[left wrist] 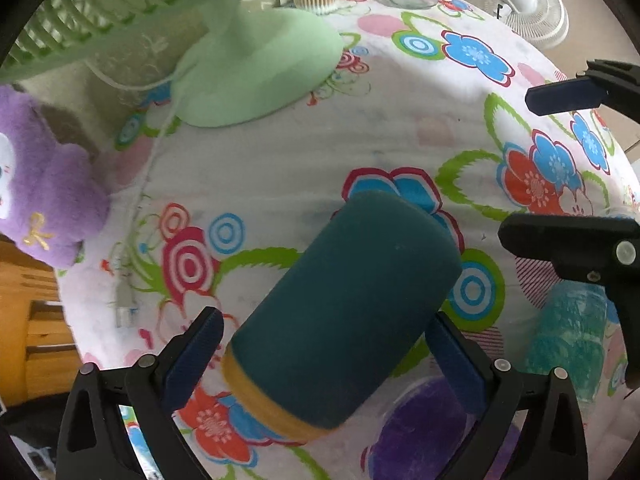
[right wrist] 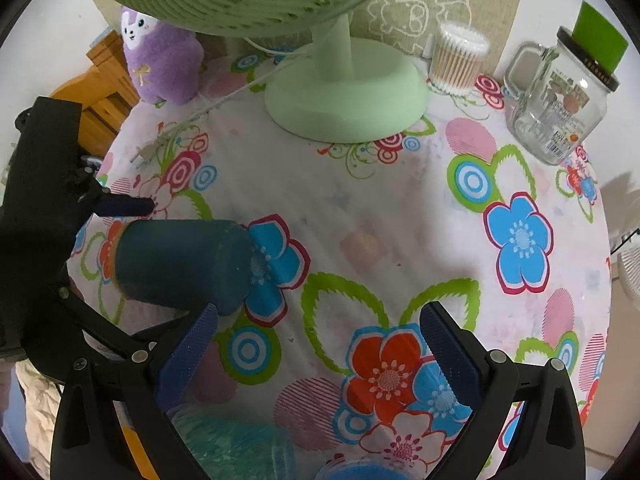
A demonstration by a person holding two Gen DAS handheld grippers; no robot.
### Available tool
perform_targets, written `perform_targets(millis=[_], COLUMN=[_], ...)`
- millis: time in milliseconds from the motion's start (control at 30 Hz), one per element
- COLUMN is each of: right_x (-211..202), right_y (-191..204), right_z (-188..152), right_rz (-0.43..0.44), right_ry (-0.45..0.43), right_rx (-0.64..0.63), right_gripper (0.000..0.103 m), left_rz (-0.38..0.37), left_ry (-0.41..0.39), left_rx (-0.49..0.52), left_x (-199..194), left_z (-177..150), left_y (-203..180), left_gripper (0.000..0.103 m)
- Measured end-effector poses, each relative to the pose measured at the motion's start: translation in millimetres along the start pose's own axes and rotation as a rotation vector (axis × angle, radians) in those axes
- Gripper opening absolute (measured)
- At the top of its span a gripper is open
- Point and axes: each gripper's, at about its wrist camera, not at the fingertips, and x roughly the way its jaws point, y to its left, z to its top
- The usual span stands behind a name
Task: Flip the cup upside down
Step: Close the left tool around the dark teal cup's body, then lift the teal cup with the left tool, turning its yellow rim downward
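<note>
A dark teal cup (left wrist: 340,320) with a yellow rim band lies tilted between the fingers of my left gripper (left wrist: 324,344), base pointing away, above the flowered tablecloth (left wrist: 280,184). The left fingers stand wide on either side of the cup; contact is not clear. In the right wrist view the cup (right wrist: 180,264) is at the left, horizontal, with the left gripper's body beside it. My right gripper (right wrist: 320,328) is open and empty over the cloth, apart from the cup. It also shows in the left wrist view at the right edge (left wrist: 568,164).
A green fan (right wrist: 344,96) stands at the back middle. A purple plush (right wrist: 160,64), a cotton swab box (right wrist: 456,60) and a glass jar mug (right wrist: 556,100) are at the back. A teal textured cup (right wrist: 236,448) and a power plug (left wrist: 124,296) lie nearby.
</note>
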Motion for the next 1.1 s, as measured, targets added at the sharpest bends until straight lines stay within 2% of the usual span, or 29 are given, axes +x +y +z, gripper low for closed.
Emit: perform_targets(millis=[67, 233, 567, 867, 967, 1100], right_x=[2, 7, 3, -25, -43, -71], right_y=[-3, -6, -8, -6, -2, 1], right_z=[1, 1, -2, -7, -11, -21], right_rz=[0.002, 0.011, 0.037, 0.063, 0.075, 0.087], right_ry=[0.005, 0.015, 0.009, -0.025, -0.047, -0.076], right_rx=[0.005, 0.014, 0.039, 0.083, 0.093, 0.119], right_gripper=[0.102, 0.102, 0.102, 0.102, 0.102, 0.102], left_rz=[-0.033, -0.022, 0.004, 0.017, 0.039, 0.031], left_ry=[0.007, -0.001, 0.001, -0.049, -0.068, -0.097], left_rx=[-0.009, -0.01, -0.119, -0.18, -0.208, -0.267], left_x=[5, 11, 13, -36, -56, -86], left_z=[2, 5, 10, 8, 0, -9], left_y=[1, 1, 11, 12, 6, -4], left_gripper=[0.093, 0.085, 0.078, 0.077, 0.077, 0.077])
